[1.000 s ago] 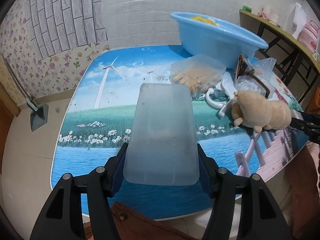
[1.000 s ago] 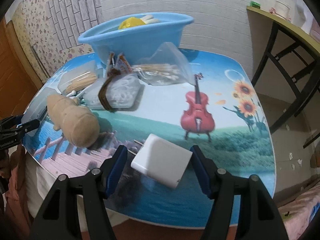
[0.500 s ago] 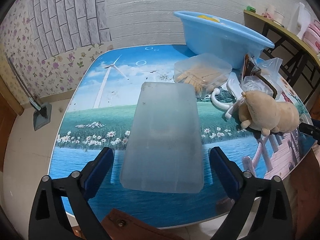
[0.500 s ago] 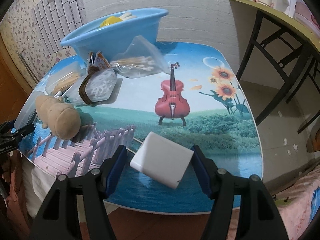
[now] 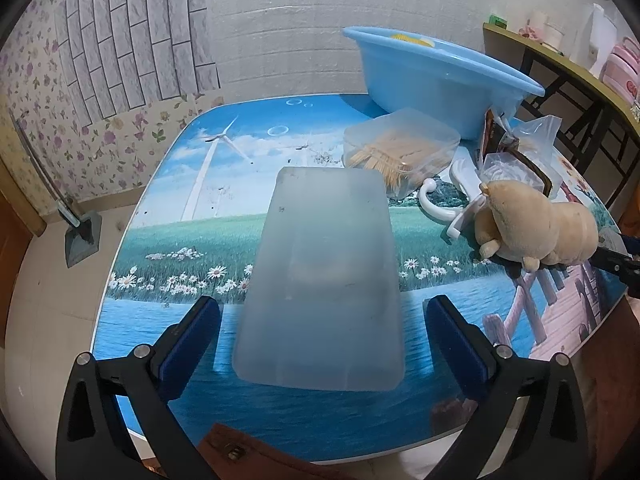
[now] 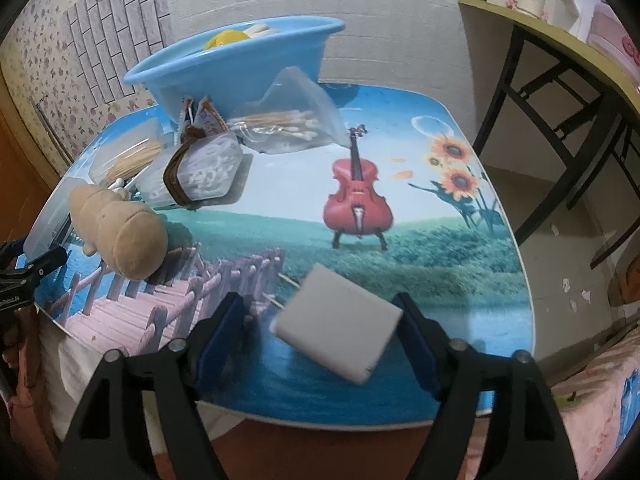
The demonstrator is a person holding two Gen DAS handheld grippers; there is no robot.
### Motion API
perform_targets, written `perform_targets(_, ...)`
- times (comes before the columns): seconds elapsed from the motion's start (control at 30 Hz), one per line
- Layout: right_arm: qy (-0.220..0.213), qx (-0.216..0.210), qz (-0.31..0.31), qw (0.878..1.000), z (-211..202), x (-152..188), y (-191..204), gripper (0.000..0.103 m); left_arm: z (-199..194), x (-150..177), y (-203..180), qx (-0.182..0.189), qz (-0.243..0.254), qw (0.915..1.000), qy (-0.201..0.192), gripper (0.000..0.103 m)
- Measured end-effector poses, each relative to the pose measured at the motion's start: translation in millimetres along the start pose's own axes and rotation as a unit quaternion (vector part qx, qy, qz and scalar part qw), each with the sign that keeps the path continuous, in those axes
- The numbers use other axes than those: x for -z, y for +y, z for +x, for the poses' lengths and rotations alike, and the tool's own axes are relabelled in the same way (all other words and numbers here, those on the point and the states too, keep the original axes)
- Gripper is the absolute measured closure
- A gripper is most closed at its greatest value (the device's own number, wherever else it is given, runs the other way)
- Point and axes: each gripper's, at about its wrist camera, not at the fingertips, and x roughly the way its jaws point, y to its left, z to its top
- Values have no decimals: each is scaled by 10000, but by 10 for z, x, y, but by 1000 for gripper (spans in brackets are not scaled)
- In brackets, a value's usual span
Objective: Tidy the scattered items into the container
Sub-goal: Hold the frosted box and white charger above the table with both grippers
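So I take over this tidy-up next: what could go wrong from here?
1. The right gripper is opening and the white charger block between its jaws looks blurred and tilted near the table's front edge; it may tumble off.
2. The frosted plastic lid lies flat between the opening left gripper, hard to regrip.
3. The blue basin sits behind piled bags; reaching may knock them.

At upper right of your view a wooden shelf (image 6: 560, 36) on black legs holds pink containers (image 5: 624, 68). At the left edge, a grey dustpan (image 5: 82, 236) leans against floral wallpaper (image 5: 36, 92).
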Motion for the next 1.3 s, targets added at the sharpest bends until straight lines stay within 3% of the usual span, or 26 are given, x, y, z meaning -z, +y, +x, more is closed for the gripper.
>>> perform_targets(0.43, -304, -333, -525, 9976, 124, -95, 275, 17, -10, 31, -15, 7, 1, 10000, -88, 0)
perform_targets(0.67, -522, -649, 31, 9965, -30, -26, -22, 18, -8, 32, -19, 4, 0, 10000, -90, 0)
perform_targets(1.3, -644, -769, -145, 9948, -32, 63, 0, 25, 0, 19, -35, 4, 7, 9999, -110, 0)
